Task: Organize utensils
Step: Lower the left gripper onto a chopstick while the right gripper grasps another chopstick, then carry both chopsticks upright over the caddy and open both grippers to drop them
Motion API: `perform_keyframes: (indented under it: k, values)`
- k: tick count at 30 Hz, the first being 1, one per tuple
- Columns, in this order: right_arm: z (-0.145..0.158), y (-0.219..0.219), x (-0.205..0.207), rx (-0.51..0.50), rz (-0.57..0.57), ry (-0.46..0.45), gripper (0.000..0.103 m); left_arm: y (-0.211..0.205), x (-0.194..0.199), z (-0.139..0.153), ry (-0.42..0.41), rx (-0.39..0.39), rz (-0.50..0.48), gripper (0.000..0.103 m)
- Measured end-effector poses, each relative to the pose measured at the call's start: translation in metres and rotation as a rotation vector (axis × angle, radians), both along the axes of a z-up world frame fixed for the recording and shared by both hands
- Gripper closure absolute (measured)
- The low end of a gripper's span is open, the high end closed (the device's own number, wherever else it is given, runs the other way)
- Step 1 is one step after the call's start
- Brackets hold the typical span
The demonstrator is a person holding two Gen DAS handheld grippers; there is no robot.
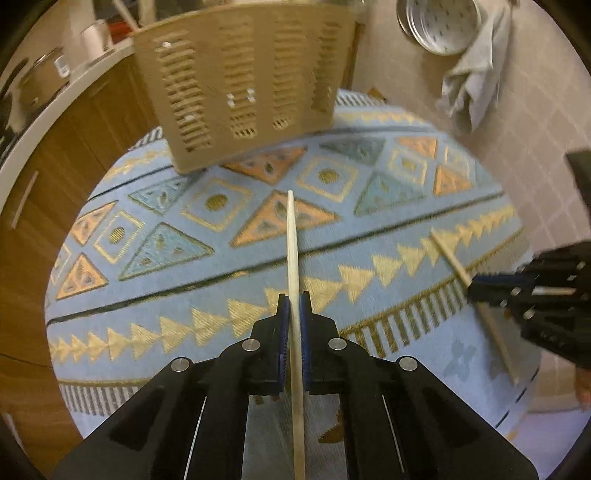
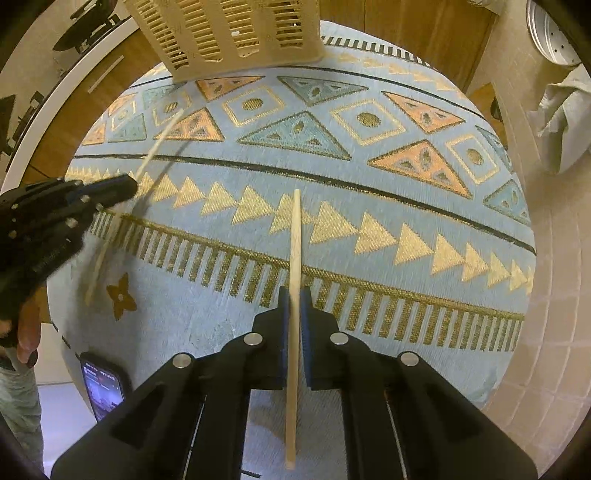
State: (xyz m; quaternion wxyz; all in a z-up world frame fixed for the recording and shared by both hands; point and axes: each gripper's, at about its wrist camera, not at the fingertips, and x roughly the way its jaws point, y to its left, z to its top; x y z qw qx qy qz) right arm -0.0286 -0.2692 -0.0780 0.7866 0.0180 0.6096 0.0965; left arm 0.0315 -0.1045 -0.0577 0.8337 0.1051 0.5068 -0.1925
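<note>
Two grippers, each pinching one pale wooden stick. In the left wrist view the left gripper (image 1: 294, 301) has its blue pads pressed against a thin stick (image 1: 293, 258) that runs from the bottom edge, where its lower end is cut off, up to mid-frame. In the right wrist view the right gripper (image 2: 294, 295) clamps a second stick (image 2: 295, 251) the same way; both of its ends are visible.

Each tool also shows in the other camera: the right gripper at the right edge of the left view, partly cut off, the left gripper at the left edge of the right view, blurred. Part of a hand (image 2: 27, 332) shows below it.

Beneath both lies a light blue rug (image 1: 184, 295) with orange and teal triangles, gold arrowheads and a fringe band, on pale floor tiles (image 1: 517, 155). A phone (image 2: 105, 387) with a lit screen sits at the rug's edge, lower left of the right view.

Farther off, top centre, stands a beige slotted basket (image 1: 240, 85), its top cut off and contents not discernible. Wooden cabinets (image 1: 74, 140) curve along the left; a grey cloth (image 1: 472, 88) and a perforated metal pan (image 1: 439, 22) occupy the upper right
</note>
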Motion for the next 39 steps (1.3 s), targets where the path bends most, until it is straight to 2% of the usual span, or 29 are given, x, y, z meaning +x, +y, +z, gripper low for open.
perform_keyframes:
  k: [8, 16, 20, 33, 39]
  values:
    - [0.018, 0.011, 0.006, 0.055, 0.02, -0.047, 0.098, 0.018, -0.006, 0.023, -0.071, -0.08, 0.037, 0.099]
    - [0.045, 0.01, 0.002, 0.144, 0.042, -0.143, 0.098, 0.027, -0.009, 0.035, -0.116, -0.132, 0.056, 0.099]
    - [0.061, 0.012, -0.002, 0.207, 0.038, -0.23, 0.098, 0.031, -0.011, 0.043, -0.143, -0.169, 0.07, 0.099]
    - [0.119, 0.005, -0.011, 0.376, 0.077, -0.542, 0.1, 0.052, -0.015, 0.095, -0.3, -0.334, 0.108, 0.099]
    - [0.137, 0.005, -0.01, 0.417, 0.092, -0.633, 0.1, 0.053, -0.015, 0.116, -0.363, -0.385, 0.107, 0.099]
